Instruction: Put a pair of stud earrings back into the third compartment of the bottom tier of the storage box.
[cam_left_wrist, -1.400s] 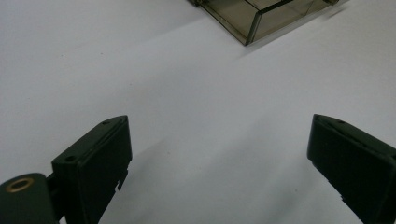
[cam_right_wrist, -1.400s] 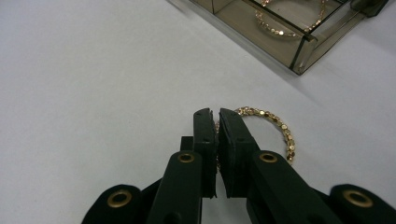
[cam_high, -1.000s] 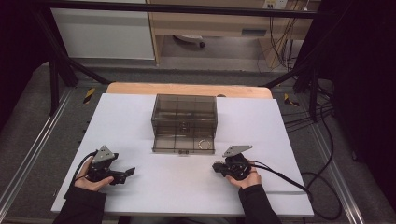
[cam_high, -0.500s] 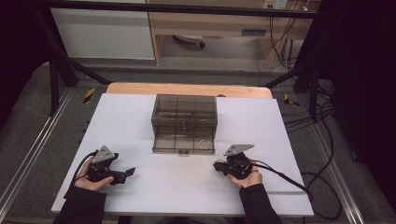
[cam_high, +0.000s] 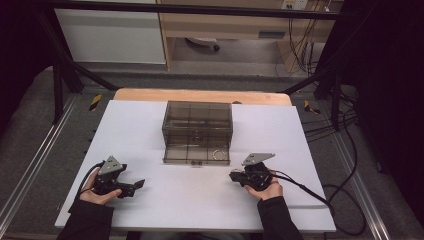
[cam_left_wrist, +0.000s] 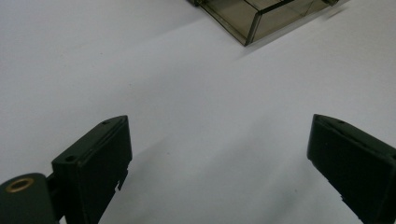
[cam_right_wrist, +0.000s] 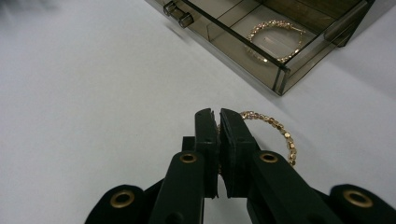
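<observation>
- Gripping a gold beaded bracelet, the right gripper has its jaws pressed together on the near part of the loop, just in front of the open drawer of the smoked plastic organiser.
- Judging by looks, the bracelet is light, limp and chain-like; it may swing or slip, so pinching across the beads suits best.
- A second bracelet lies inside the drawer.
- The left gripper rests with jaws wide, holding nothing.
- The white table is smooth and matte; black framing and cables surround it.

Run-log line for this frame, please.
right tongs: shut on gold bracelet | left tongs: open, empty | drawer: open, second bracelet inside
</observation>
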